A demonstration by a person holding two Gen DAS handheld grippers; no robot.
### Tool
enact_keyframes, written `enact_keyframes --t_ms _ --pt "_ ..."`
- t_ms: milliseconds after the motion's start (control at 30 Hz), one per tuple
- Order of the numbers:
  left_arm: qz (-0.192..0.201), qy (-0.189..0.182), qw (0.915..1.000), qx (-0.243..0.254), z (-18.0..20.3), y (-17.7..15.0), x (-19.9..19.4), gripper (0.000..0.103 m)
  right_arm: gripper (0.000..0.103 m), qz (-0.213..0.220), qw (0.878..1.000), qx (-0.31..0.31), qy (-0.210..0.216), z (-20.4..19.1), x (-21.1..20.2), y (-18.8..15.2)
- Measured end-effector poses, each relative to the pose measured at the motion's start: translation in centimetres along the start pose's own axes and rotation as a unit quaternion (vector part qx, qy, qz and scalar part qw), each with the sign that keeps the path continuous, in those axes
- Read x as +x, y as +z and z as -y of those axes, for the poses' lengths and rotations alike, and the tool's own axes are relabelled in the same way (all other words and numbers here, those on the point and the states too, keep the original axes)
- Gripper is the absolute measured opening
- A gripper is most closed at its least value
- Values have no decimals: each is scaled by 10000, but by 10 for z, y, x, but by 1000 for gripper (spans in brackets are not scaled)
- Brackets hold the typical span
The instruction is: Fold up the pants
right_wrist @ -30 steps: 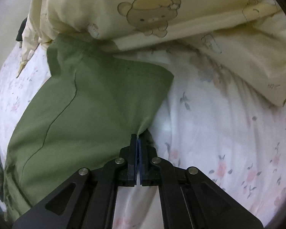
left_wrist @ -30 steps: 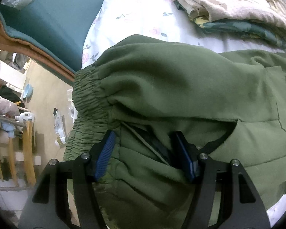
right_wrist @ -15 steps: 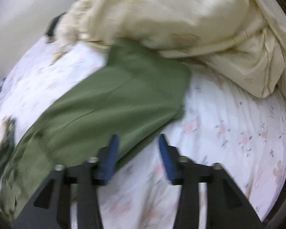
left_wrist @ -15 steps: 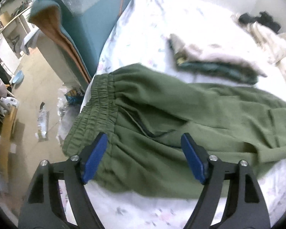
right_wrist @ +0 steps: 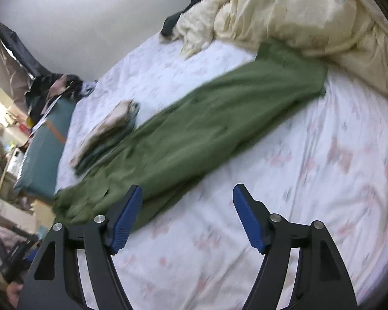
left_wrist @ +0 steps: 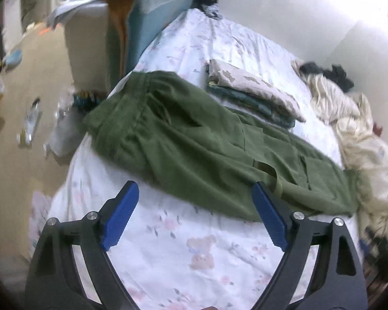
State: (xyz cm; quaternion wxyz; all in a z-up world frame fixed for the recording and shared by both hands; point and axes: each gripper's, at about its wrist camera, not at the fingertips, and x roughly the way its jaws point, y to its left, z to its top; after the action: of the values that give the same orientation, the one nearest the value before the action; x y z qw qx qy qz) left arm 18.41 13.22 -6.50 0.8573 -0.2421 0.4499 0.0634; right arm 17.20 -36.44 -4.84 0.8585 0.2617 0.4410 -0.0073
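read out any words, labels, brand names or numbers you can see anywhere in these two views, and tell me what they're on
No text can be read in either view.
Green pants: no tag or label shows.
Floral bedsheet: only flower and bear prints.
Cream duvet: cartoon prints, no lettering that shows.
Litter on the floor: too blurred to tell whether it bears print.

Green pants (left_wrist: 207, 139), laid flat and lengthwise on the bed, legs together; elastic waistband toward 10 o'clock, cuffs toward 4 o'clock in the left wrist view.
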Motion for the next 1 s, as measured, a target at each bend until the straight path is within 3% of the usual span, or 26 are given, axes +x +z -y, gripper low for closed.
enact_keyframes --t_ms 100,200,267,400,467,533,733,800,867,1000 --pt "56 -264 9984 -507 -15 -13 -6 87 75 -137 9996 132 217 -1 -3 -26" --pt "168 -598 9914 -1152 -36 -20 -5 88 81 -231 9989 277 309 3 -3 -48" --pt "291 -776 9827 -1656 -55 -22 0 88 81 -376 9976 438 388 7 2 -57" --pt "627 -694 9676 -2346 -89 -27 10 91 81 -440 9972 486 353 8 12 -55" --pt "610 -770 9581 -2691 -102 -33 21 91 81 -456 9966 550 409 9 17 -52" --pt "546 -871 9549 -2785 -104 -39 32 91 81 -509 9957 620 463 10 24 -51" --pt "227 -1168 9588 -2579 -92 -44 86 91 81 -637 9940 772 446 15 41 -48" --pt "216 -1019 9611 -2559 -98 -37 105 91 81 -706 9933 802 431 17 45 -49" --pt "406 -917 9588 -2658 -110 -26 114 91 81 -765 9927 826 433 19 49 -50" --pt "925 -768 9439 -3075 -140 5 116 90 81 -855 9912 898 456 24 53 -52"
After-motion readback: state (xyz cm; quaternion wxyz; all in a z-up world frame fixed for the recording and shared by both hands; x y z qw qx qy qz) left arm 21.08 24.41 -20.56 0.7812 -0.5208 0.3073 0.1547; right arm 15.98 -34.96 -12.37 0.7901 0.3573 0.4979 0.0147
